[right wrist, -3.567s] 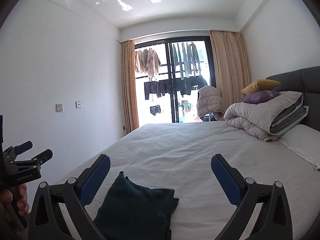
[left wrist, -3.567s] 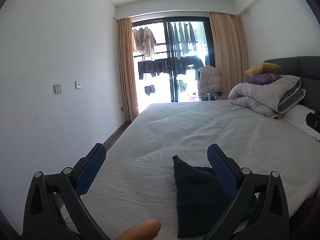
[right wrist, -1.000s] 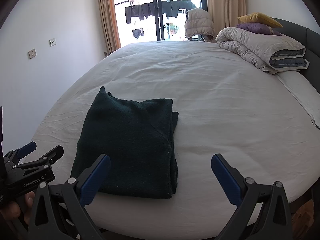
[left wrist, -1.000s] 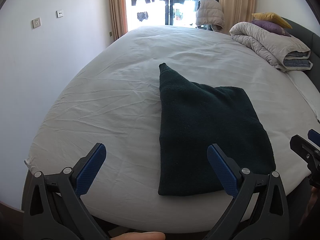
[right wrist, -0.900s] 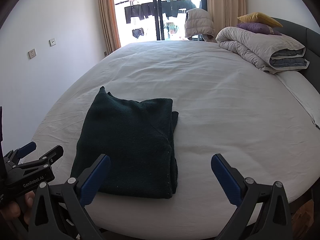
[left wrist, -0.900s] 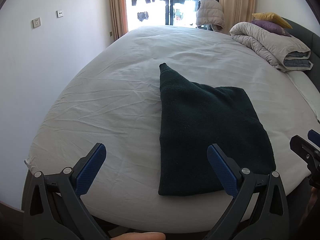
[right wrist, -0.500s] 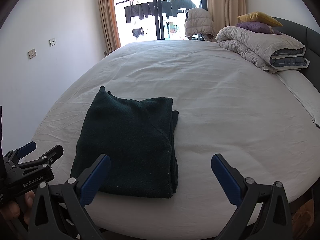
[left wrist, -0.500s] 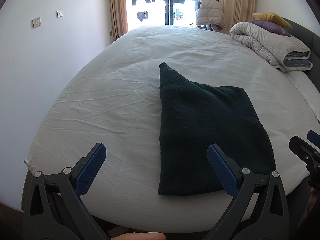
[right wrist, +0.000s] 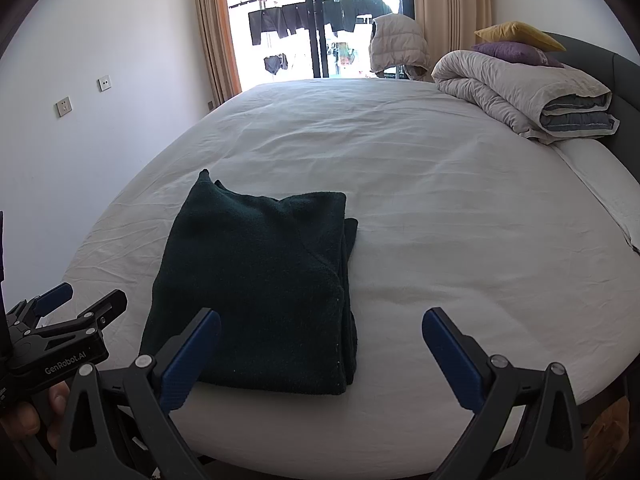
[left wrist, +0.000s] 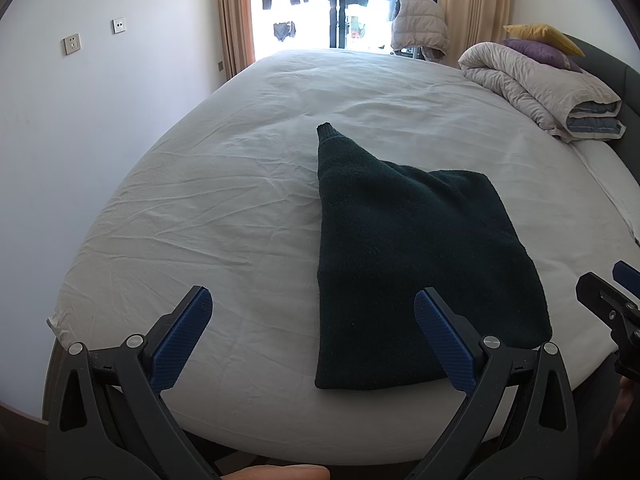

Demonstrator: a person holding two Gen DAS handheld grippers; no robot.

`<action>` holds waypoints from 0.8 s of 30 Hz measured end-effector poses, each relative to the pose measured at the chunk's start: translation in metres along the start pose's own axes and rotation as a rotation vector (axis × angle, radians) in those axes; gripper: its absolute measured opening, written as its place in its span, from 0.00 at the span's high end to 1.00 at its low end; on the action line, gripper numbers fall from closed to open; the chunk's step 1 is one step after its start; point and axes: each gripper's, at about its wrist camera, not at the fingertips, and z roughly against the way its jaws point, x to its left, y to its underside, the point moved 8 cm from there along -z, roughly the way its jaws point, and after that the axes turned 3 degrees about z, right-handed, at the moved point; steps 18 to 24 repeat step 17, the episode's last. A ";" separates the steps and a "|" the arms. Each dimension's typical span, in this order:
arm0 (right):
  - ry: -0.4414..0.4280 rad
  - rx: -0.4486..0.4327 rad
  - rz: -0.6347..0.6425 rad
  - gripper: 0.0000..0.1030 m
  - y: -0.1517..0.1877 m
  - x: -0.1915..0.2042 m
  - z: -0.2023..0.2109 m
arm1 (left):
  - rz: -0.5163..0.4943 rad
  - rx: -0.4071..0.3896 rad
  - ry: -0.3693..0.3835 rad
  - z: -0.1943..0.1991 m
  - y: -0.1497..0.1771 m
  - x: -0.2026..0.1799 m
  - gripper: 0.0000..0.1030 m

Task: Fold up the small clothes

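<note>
1. Dark green knit, the folded garment (left wrist: 412, 264) (right wrist: 256, 296) lay flat on the white sheet of the bed (left wrist: 248, 184) (right wrist: 460, 208), near its front edge, with one narrow end pointing toward the window.
2. Its layered edges showed along the right side in the right wrist view.
3. The left gripper (left wrist: 312, 336) (right wrist: 76, 300) hovered at the bed's near edge, jaws wide apart and holding nothing; its right blue pad overlapped the garment's near corner in the picture, though contact could not be judged.
4. The right gripper (right wrist: 320, 348) (left wrist: 612, 292) hung just beside it, jaws likewise spread and empty.
5. A rolled grey duvet (left wrist: 540, 84) (right wrist: 524, 92) sat at the far right by the headboard, carrying a purple pillow (right wrist: 516, 53) and a yellow pillow (right wrist: 516, 34).
6. Clothes hung outside the window (right wrist: 320, 16) between beige curtains.
</note>
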 end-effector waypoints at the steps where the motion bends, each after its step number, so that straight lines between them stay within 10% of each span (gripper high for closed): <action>1: 0.000 0.000 0.000 0.00 0.000 0.000 0.000 | 0.000 0.000 0.000 0.000 0.000 0.000 0.00; 24: -0.005 0.011 -0.008 0.00 0.011 0.000 -0.007 | 0.010 0.010 0.007 -0.003 0.001 0.002 0.00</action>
